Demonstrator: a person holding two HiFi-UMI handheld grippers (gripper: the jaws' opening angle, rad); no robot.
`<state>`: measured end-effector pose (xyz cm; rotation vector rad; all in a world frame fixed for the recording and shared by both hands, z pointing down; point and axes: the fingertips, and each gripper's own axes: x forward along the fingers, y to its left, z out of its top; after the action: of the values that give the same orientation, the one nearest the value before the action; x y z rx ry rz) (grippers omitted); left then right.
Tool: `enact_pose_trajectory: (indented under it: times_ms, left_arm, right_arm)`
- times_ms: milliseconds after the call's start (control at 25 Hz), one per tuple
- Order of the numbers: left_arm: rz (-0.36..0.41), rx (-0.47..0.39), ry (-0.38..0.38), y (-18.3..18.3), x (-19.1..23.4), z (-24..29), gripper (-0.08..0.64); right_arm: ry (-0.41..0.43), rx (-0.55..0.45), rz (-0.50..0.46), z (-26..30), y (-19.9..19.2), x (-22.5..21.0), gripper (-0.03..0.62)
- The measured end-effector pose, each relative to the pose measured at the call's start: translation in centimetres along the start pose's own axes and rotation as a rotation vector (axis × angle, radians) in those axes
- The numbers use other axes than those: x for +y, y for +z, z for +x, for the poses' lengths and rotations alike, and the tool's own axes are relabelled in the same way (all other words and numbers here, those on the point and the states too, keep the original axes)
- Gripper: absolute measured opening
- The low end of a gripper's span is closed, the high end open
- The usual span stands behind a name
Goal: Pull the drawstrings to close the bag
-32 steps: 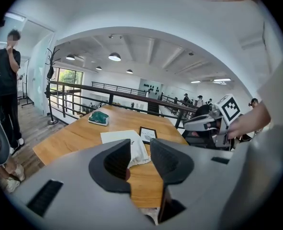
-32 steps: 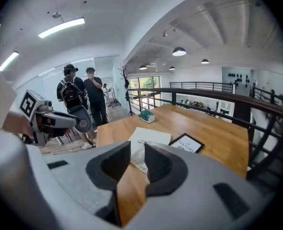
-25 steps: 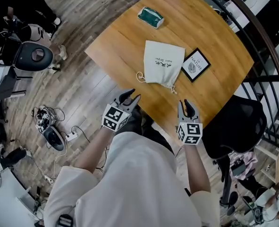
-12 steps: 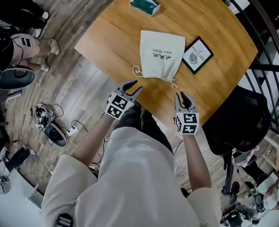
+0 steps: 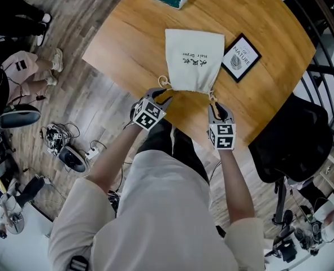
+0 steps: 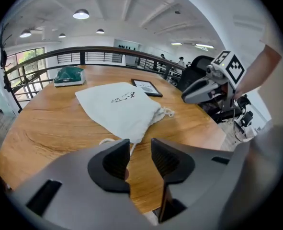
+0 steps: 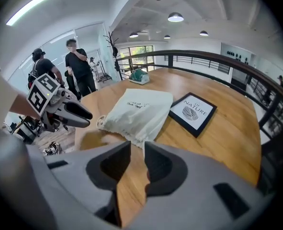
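**Both jaws open at the bag mouth**

The bag [image 5: 194,61] lies flat on the counter [image 5: 127,33], mouth toward the person. The left gripper [image 6: 140,145] jaws have just been opening. The left drawstring [image 6: 108,141] shows in their gap, unclamped and partly hidden behind 1 jaw. The right gripper [image 7: 137,147] jaws stand apart, empty. They mostly cover the right drawstring [image 5: 212,97].
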<state>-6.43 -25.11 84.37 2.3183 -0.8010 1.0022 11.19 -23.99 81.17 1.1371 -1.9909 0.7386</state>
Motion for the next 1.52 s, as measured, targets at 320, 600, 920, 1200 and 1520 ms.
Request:
enact_pose_trajectory:
  times_ms: [320,600,920,1200,1520]
  left_arm:
    - [0.100,0.152,-0.047,-2.4,0.7,3.7,0.133]
    - [0.149,0.177,-0.035,-2.3,0.9,4.7,0.133]
    - [0.159,0.222,-0.017,-2.4,1.2,5.6,0.118]
    - [0.215,0.262,0.076,-2.3,1.7,5.8,0.052]
    - [0.215,0.213,0.125,-2.1,1.6,5.6,-0.008]
  right_arm:
    - [-0.038,0.062,0.021,3.6,-1.7,-0.7,0.077]
    - [-0.074,0.086,0.030,6.1,-2.3,-1.2,0.077]
    - [-0.095,0.125,0.039,8.4,-2.7,-1.5,0.077]
    - [-0.132,0.128,0.066,9.2,-2.9,-1.9,0.076]
    - [-0.133,0.096,0.058,8.4,-2.1,-1.9,0.046]
